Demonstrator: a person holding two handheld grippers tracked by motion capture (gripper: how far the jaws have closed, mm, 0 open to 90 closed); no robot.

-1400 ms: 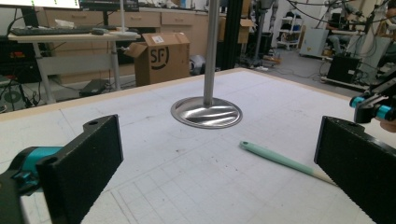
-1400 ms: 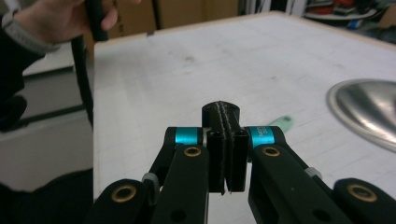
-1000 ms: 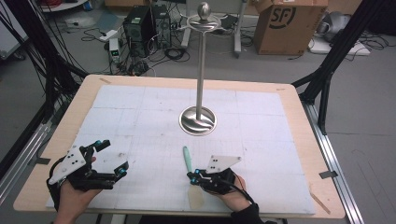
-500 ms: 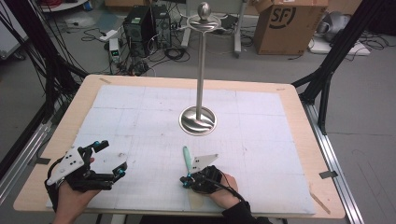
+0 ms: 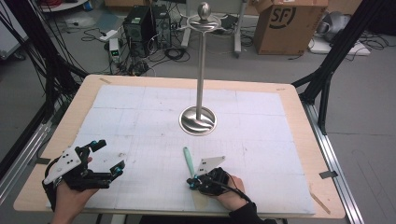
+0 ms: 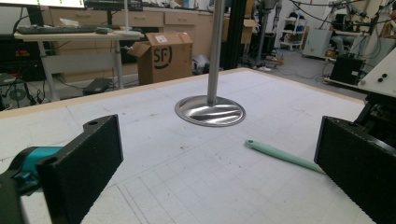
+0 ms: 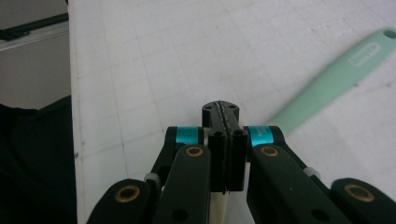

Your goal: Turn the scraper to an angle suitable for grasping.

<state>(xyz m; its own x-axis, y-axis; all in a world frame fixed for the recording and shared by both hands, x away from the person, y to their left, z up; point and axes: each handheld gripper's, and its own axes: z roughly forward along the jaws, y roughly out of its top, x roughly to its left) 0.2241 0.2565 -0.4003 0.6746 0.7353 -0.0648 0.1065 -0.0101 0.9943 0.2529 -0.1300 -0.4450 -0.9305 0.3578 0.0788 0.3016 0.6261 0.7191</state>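
Nearest, at the front edge of the worktop (image 5: 306,154), the person's two hands rest with a pair of tongs each. The left tongs (image 5: 109,155) stand wide apart and hold nothing; they point at the middle of the worktop, probably waiting their turn. The right tongs (image 5: 190,182) are closed tight, tip against tip, low over the spatula (image 5: 187,158). In the right gripper view no thing shows between the tips. The spatula passes under them, so I cannot tell whether they pinch it or only press on it.

The spatula lies flat on the white gridded mat. Its pale blade is beneath the right hand (image 5: 224,189) and its mint handle points away toward the stand (image 5: 198,120). The handle ends in a small hole, likely meant for hanging. It also carries a short raised word, too blurred to read.

Further off, mid-worktop, the steel stand rises upright from a round base, apart from the spatula. Its top ring looks like the place for hanging utensils.

Beyond, on the floor, a cardboard box (image 5: 280,23) reads "SF".
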